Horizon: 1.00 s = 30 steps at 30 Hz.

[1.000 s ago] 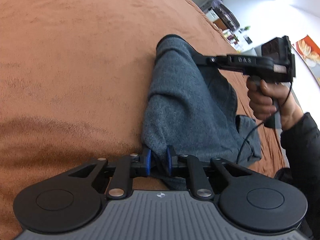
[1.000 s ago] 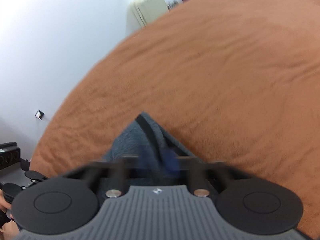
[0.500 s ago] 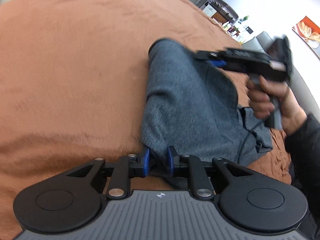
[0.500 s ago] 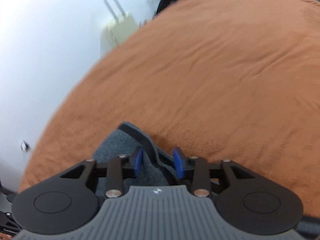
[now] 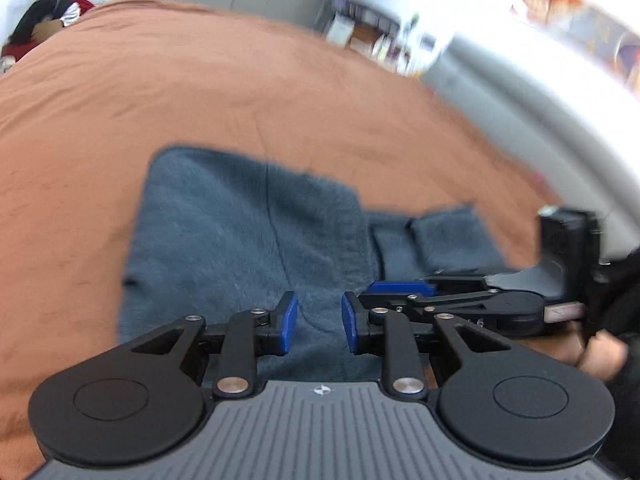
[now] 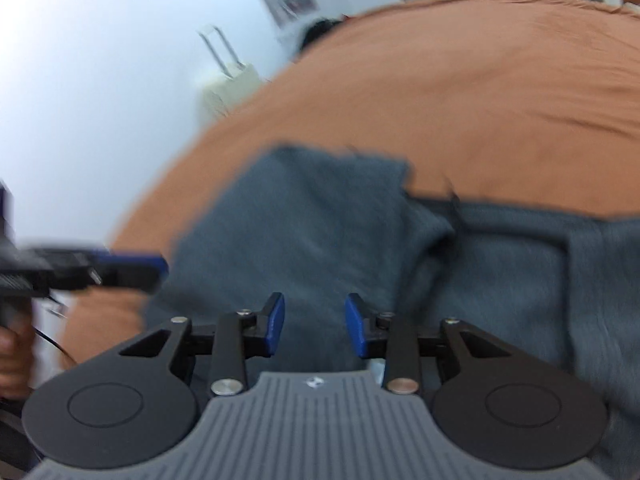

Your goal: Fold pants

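The grey-blue pants (image 5: 240,236) lie folded flat on the orange-brown blanket (image 5: 200,92). They also show in the right wrist view (image 6: 320,236). My left gripper (image 5: 318,322) is open and empty, just above the near edge of the pants. My right gripper (image 6: 315,323) is open and empty over the pants too. The right gripper shows in the left wrist view (image 5: 404,289) at the right, held by a hand. The left gripper shows at the left of the right wrist view (image 6: 132,266).
The blanket (image 6: 480,80) covers a bed. A pale suitcase (image 6: 228,88) stands by the white wall past the bed's left edge. Dark clothes (image 5: 44,20) lie at the far left corner. Cluttered shelves (image 5: 380,36) stand beyond the bed.
Both grippers have let go of the pants and opened. The pants, held up before, now lie flat on the blanket. Both grippers have pulled back towards the near edge.
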Tool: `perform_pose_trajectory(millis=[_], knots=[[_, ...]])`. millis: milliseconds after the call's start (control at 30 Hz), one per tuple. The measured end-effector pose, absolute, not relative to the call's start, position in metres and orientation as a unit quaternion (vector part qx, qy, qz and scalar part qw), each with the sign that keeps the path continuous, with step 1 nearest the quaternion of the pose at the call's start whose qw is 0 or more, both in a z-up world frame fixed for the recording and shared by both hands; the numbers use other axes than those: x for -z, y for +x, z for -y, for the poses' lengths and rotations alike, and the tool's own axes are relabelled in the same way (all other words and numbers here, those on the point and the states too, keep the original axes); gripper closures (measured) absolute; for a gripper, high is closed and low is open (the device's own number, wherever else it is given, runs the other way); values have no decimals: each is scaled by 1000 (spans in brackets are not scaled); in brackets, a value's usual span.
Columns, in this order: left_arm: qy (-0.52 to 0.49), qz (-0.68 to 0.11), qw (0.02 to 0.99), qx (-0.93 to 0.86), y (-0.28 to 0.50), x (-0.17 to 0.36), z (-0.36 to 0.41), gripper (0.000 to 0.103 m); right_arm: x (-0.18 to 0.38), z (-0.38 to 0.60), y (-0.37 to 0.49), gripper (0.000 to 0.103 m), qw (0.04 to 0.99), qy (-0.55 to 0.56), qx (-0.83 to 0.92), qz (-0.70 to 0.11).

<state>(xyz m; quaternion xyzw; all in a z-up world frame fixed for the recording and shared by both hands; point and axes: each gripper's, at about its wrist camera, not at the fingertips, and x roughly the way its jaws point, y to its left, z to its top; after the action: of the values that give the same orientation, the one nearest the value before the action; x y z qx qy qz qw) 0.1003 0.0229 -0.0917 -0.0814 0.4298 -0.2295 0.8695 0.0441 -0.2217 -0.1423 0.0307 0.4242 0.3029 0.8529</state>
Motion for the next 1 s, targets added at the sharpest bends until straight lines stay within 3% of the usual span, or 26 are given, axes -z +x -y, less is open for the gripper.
perform_pose_trajectory(millis=[100, 200, 267, 300, 333, 467, 633, 733, 800, 1000], knots=[[-25, -484, 852, 200, 115, 124, 5, 73, 151, 234, 38, 78, 857, 61, -287, -424], [-18, -473, 861, 186, 112, 117, 13, 73, 129, 264, 28, 72, 868, 103, -281, -396], [-6, -454, 873, 175, 109, 105, 23, 62, 116, 293, 20, 66, 883, 121, -251, -377], [8, -441, 881, 172, 108, 97, 33, 45, 111, 308, 17, 66, 889, 130, -233, -372], [21, -429, 887, 170, 109, 91, 42, 35, 109, 324, 13, 65, 895, 139, -211, -367], [49, -392, 895, 209, 115, 75, 89, 34, 106, 403, -10, 56, 913, 199, -115, -337], [78, -380, 874, 292, 130, 78, 172, 34, 130, 480, -38, 53, 886, 341, -22, -314], [91, -390, 854, 332, 133, 88, 216, 35, 156, 514, -53, 40, 842, 439, 20, -312], [117, -394, 844, 344, 133, 100, 240, 35, 174, 524, -58, 38, 812, 494, 30, -308], [163, -417, 821, 355, 132, 141, 276, 35, 183, 514, -41, 36, 805, 512, 55, -296]])
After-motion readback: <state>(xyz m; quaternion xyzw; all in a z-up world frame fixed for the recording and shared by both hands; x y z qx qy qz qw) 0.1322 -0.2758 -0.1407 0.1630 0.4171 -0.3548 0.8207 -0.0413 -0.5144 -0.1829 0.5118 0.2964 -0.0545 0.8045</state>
